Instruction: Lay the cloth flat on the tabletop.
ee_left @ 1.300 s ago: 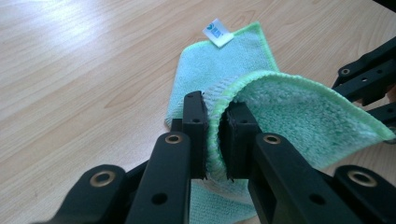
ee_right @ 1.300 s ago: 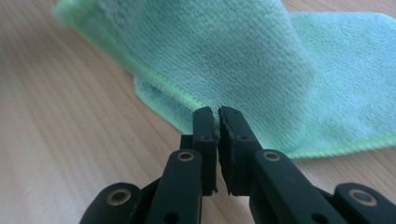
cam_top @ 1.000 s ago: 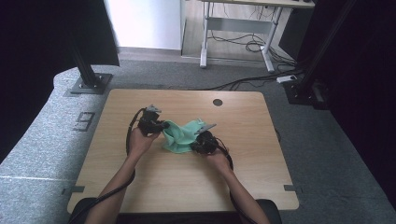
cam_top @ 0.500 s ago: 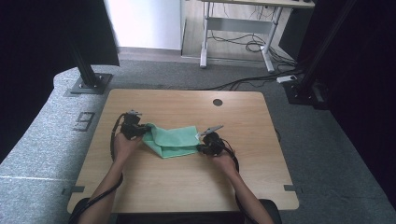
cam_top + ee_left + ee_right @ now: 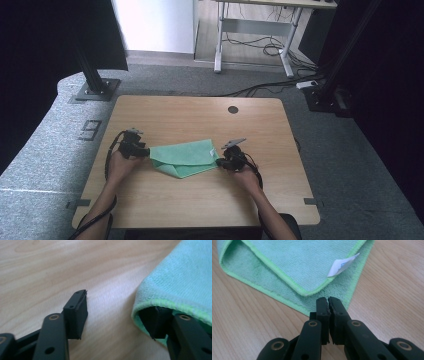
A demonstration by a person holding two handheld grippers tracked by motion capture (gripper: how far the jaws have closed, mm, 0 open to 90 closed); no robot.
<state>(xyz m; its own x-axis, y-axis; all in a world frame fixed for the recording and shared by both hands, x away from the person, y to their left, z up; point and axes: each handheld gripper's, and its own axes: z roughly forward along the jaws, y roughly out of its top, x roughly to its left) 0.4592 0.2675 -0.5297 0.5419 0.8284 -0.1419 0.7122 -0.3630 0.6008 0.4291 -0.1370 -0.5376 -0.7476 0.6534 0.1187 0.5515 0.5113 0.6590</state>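
Your left gripper (image 5: 142, 150) is sitting at the left end of the green cloth (image 5: 185, 157), low over the wooden table (image 5: 200, 115), and its jaws have just been opening. In the left gripper view you are seeing them standing well apart: one black pad (image 5: 76, 312) is hanging over bare wood, while the other pad (image 5: 156, 321) is tucked under the rolled, folded edge of the cloth (image 5: 180, 277). Nothing is being pinched between them, so that gripper is released, though the cloth edge is draping over one jaw.

Your right gripper (image 5: 225, 161) is lying at the right end of the cloth, and its jaws are pressed together. In the right gripper view the two pads (image 5: 328, 307) are meeting with only a hairline gap, right at the lower hem of the cloth (image 5: 294, 267). You are clenching them, but whether they are nipping the hem or just closing beside it, you cannot tell from that angle.

You are looking at the cloth lying folded on the table between the two grippers, roughly in the middle of the tabletop's near half. Its upper layer is lying over the lower one with a pointed corner reaching toward your right gripper, and a small white label (image 5: 342, 265) is sticking out near that corner. Your hands are coming in from the near edge, one on each side.
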